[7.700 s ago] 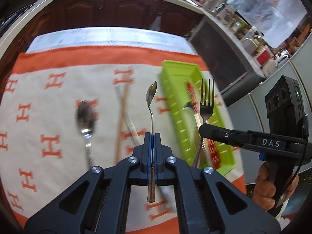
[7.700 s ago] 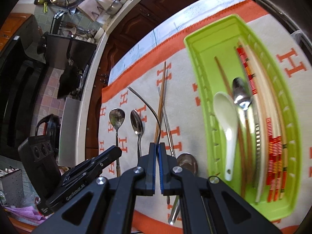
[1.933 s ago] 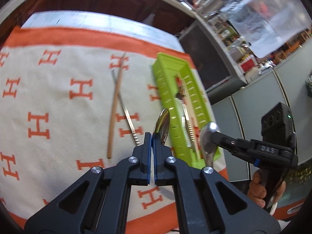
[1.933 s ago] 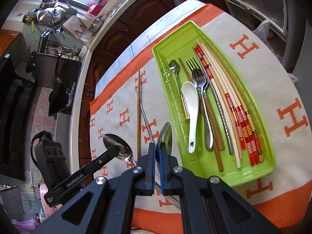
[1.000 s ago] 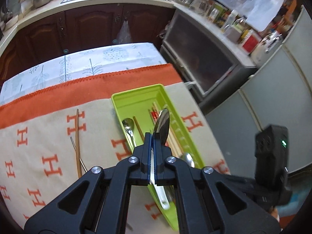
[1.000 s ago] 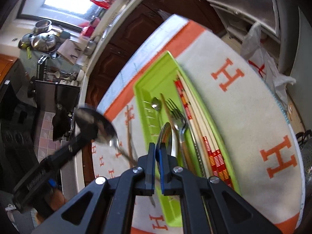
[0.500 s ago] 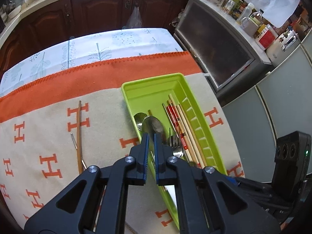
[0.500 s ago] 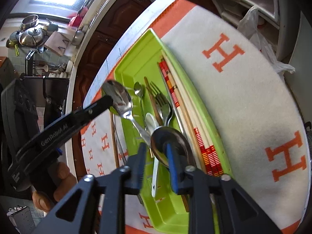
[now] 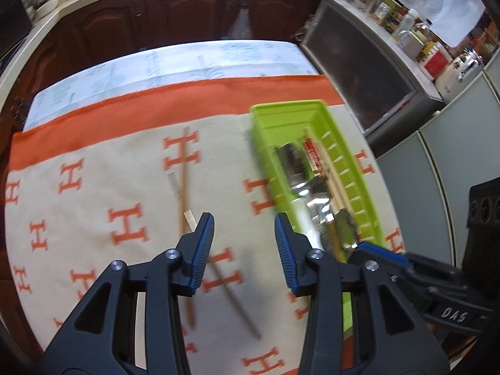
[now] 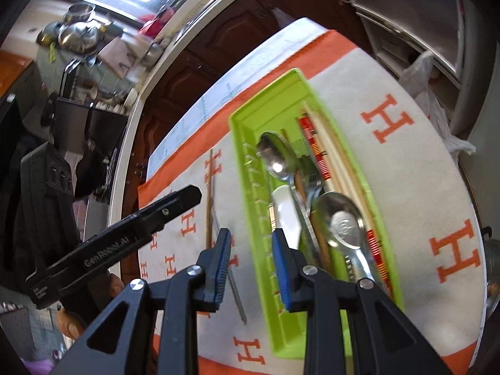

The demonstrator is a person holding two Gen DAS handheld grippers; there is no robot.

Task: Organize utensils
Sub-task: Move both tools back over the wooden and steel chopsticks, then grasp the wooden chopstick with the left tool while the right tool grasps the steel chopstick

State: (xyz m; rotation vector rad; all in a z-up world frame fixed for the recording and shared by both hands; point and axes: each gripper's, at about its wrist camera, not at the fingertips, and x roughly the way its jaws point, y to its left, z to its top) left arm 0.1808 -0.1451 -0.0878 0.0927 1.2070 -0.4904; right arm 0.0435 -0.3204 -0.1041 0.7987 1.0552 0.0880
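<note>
My left tool (image 9: 243, 223) has just been opening; its jaws stand well apart with nothing between them, only the H-patterned cloth (image 9: 93, 193) on the bench below. My right tool (image 10: 251, 237) is parted too, more narrowly, and also grips nothing, hanging over the left wall of the green tray (image 10: 250, 168). Just ahead and right of it, two metal spoons (image 10: 342, 218) lie in the tray beside a white spoon (image 10: 286, 209) and red-banded chopsticks (image 10: 315, 147). A brown chopstick (image 9: 185, 187) and a metal one (image 9: 175, 184) lie on the cloth ahead of my left tool.
</note>
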